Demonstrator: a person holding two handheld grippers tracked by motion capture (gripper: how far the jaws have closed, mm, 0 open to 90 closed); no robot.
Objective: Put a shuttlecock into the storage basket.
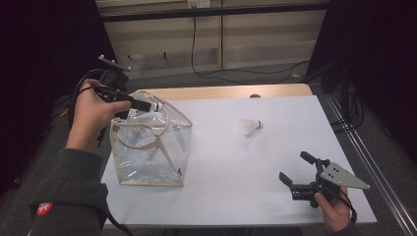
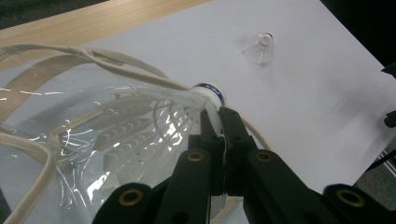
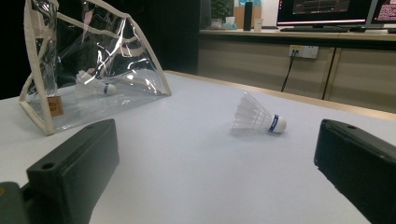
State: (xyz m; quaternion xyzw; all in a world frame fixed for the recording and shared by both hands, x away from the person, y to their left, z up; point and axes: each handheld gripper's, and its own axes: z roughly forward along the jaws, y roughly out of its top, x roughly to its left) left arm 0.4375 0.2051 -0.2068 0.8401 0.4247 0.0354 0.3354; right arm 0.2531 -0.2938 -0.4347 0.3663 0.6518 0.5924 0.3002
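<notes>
The white table [image 1: 236, 162] carries a clear bag [image 1: 147, 152] with cream trim at its near left, one shuttlecock [image 3: 93, 86] already lying inside it. Above the bag's open top, the left gripper [image 2: 219, 114] has its jaws pressed together on the feathers of a second shuttlecock [image 2: 154, 121] (cork end pointing right, toward the table's middle). The right gripper [image 1: 295, 172] rests at the near right with its jaws spread wide and nothing between them, well apart from the third shuttlecock [image 1: 250, 126], which lies on its side near the table's centre.
</notes>
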